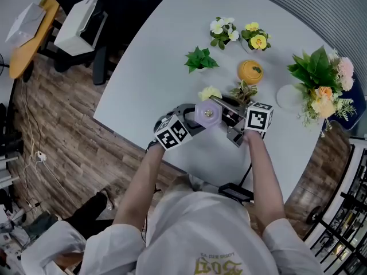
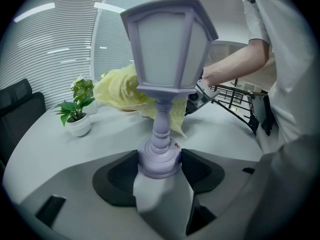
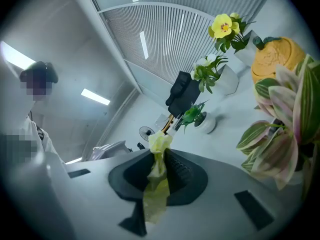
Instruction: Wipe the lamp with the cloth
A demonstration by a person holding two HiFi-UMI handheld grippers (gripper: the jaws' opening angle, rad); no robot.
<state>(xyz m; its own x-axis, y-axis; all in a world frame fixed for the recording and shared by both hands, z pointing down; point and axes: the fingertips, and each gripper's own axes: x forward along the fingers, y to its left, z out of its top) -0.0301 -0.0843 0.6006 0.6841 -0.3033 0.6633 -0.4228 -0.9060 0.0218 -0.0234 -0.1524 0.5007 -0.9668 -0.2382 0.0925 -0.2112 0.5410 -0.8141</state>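
A lilac lantern-shaped lamp [image 2: 167, 49] stands upright between my left gripper's jaws. My left gripper [image 2: 160, 166] is shut on the lamp's round base [image 2: 159, 159]. In the head view the lamp's top [image 1: 207, 114] shows from above, held over the white table [image 1: 166, 62]. A pale yellow cloth [image 2: 120, 89] hangs behind the lamp, touching its far side. My right gripper [image 3: 159, 169] is shut on a bunched strip of that cloth [image 3: 156, 179]. In the head view my left gripper [image 1: 189, 125] and right gripper [image 1: 232, 122] sit close together, with the cloth [image 1: 209, 92] just beyond the lamp.
On the table stand a small green plant [image 1: 199, 59], two flower pots [image 1: 225, 31] [image 1: 257, 38], an orange round jar [image 1: 250, 71], a striped-leaf plant [image 1: 243, 90] and a large bouquet [image 1: 321, 85]. A black wire rack [image 2: 240, 101] stands to the right. An office chair [image 1: 80, 24] is off the table's left edge.
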